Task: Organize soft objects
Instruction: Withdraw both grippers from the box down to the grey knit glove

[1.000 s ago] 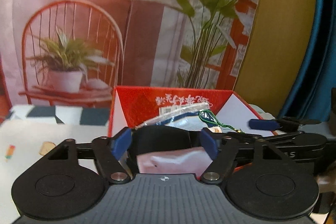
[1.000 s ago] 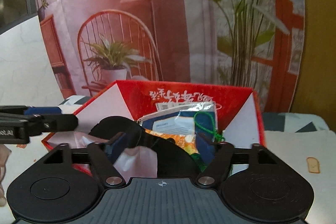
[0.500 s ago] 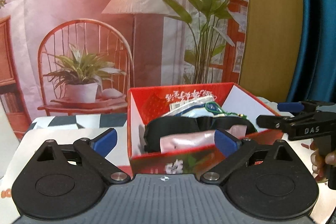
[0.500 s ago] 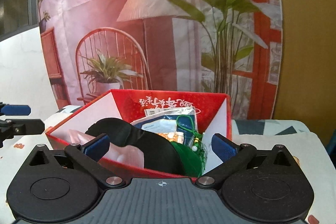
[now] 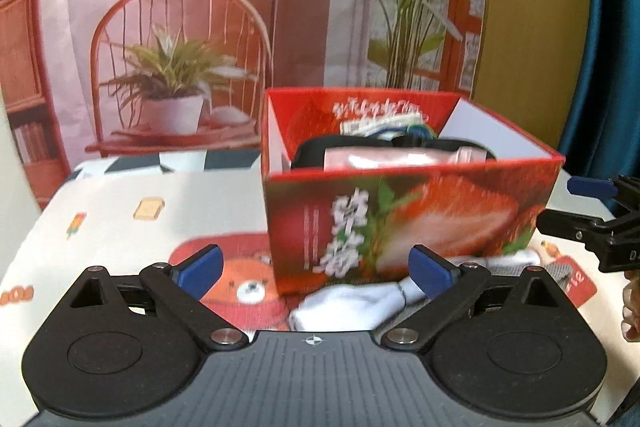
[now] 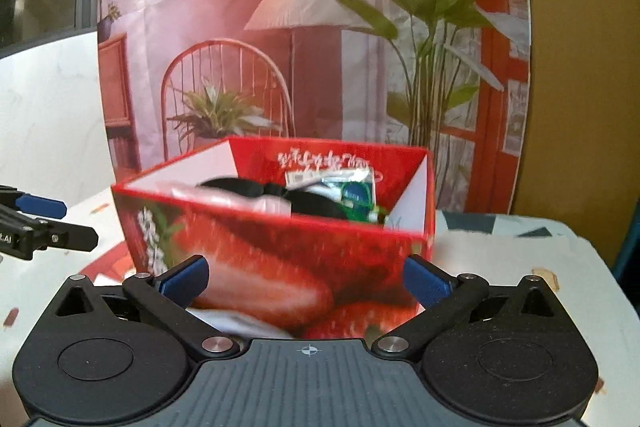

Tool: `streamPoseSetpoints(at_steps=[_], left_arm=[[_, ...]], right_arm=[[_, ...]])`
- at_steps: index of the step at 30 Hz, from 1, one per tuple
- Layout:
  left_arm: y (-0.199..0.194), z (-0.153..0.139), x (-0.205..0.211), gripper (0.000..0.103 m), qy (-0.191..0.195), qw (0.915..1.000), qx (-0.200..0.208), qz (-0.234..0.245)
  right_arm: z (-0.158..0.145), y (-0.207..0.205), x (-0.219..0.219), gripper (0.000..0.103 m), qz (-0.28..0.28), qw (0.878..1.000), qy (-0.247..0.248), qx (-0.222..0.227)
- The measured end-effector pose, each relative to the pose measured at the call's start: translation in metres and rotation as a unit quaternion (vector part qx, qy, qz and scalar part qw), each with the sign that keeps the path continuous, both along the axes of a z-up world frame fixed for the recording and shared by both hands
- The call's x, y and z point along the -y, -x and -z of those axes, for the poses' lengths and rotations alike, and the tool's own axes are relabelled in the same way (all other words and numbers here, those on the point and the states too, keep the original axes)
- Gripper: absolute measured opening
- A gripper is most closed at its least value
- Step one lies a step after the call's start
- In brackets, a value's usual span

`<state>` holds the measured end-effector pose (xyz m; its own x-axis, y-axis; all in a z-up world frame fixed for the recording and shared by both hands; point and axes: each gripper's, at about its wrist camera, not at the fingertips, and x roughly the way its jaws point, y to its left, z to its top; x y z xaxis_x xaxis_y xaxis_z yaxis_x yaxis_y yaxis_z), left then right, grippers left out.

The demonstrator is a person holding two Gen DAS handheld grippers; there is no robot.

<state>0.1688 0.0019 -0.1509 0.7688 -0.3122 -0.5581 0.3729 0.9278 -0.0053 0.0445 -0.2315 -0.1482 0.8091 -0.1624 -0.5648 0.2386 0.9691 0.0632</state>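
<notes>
Ahead of both tools, on the worktop: a red box, open at the top, printed with strawberries. Stiff card by the look of it, light, likely to slide on the printed cloth if nudged; best left where it stands. Inside, beyond the near wall: a black soft thing, a pink packet, some plastic-wrapped flat items and something green at the back. All probably light and limp, already stowed.

Just beyond the left tool, between its fingers and touching the foot of the box: a white bundle of cloth, perhaps socks, with a wrapped end trailing toward the right finger. Judged soft, near weightless, easily crushed without harm, not slippery where bare cloth shows, slicker where wrapped. Best taken across the thick middle of the roll, fingers pressed well down so the fabric bunches rather than slipping out; a pinch at a loose end would likely leave it dangling and catching on the box rim.

Left tool: fingers wide apart, nothing between the pads. Right tool: likewise spread wide and empty, close in front of the box's near wall, a pale edge of the bundle just under it.
</notes>
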Motion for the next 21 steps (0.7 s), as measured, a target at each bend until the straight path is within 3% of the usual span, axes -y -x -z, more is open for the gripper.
streamPoseSetpoints(at_steps=[12, 17, 21], left_arm=[[0.008, 0.037, -0.005, 0.097, 0.008, 0.9986, -0.051, 0.012], [0.015, 0.048, 0.003, 0.074, 0.019, 0.9967, -0.073, 0.029], [0.016, 0.058, 0.009, 0.069, 0.030, 0.9943, -0.095, 0.037]], right_arm=[[0.054, 0.024, -0.009, 0.102, 0.037, 0.997, -0.037, -0.059], [0.061, 0.033, -0.007, 0.100, 0.053, 0.995, -0.053, -0.069], [0.061, 0.039, -0.003, 0.099, 0.071, 0.994, -0.054, -0.062]])
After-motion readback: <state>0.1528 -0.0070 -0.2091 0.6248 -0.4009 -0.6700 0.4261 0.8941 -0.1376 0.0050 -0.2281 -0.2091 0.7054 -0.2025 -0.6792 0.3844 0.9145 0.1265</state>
